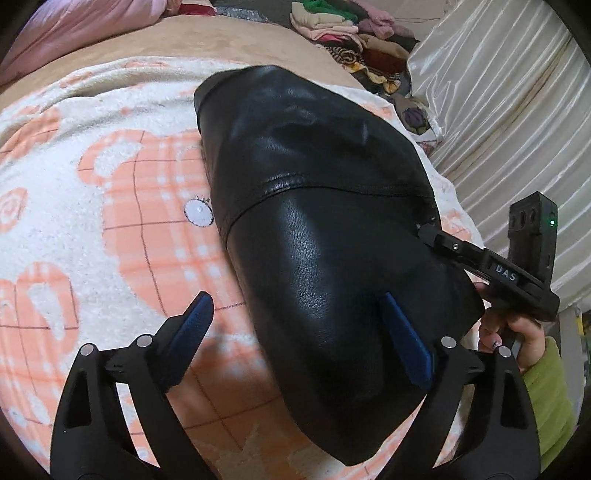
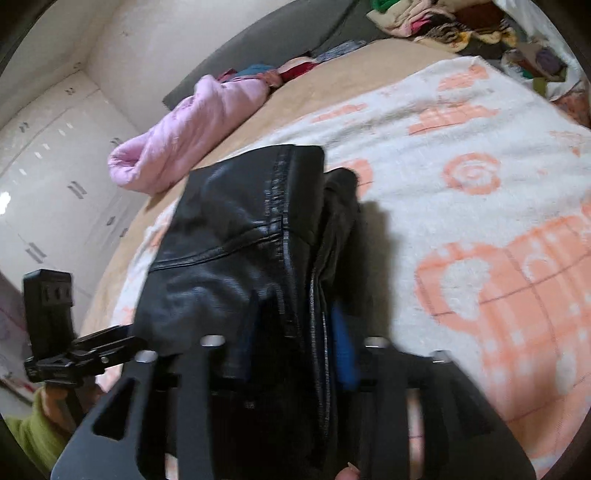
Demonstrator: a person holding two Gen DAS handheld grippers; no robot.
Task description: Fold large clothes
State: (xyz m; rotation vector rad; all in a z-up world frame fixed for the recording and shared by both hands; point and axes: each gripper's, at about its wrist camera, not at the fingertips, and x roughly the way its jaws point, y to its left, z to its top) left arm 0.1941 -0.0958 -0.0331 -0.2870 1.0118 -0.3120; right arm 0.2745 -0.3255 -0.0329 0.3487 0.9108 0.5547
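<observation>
**A:** What is the biggest thing in front of me?

**B:** A bed (image 1: 122, 258) with a white blanket (image 1: 74, 155) patterned in peach checked shapes. On it lies your task's thing, a black leather garment (image 1: 314, 229), already doubled over on itself into a thick bundle. Its long axis runs from your near edge away toward the far side of the bed, tilting slightly left as it goes.

**A:** Where are my hands against it?

**B:** Both are at its near end. Your left gripper (image 1: 295, 332) is spread wide and holds nothing: one blue pad sits over the bare blanket to the garment's left, the other rests above the leather, so the garment's left edge lies between them unpinched. Your right gripper (image 2: 295, 347) is at the garment's right side; in its own view the stacked layers and a zip seam run up between its fingers (image 2: 343, 347). The picture is blurred, so I cannot tell whether those pads are pressing on the leather.

**A:** Which hand is nearer?

**B:** I judge the right, since the fabric is already inside its jaws. The left would need to close on the edge below it.

**A:** Anything smaller?

**B:** A rolled pink quilt (image 2: 177, 144) and a pile of clothes (image 1: 340, 26) lie well beyond the garment, clear of any fold along its length.
</observation>
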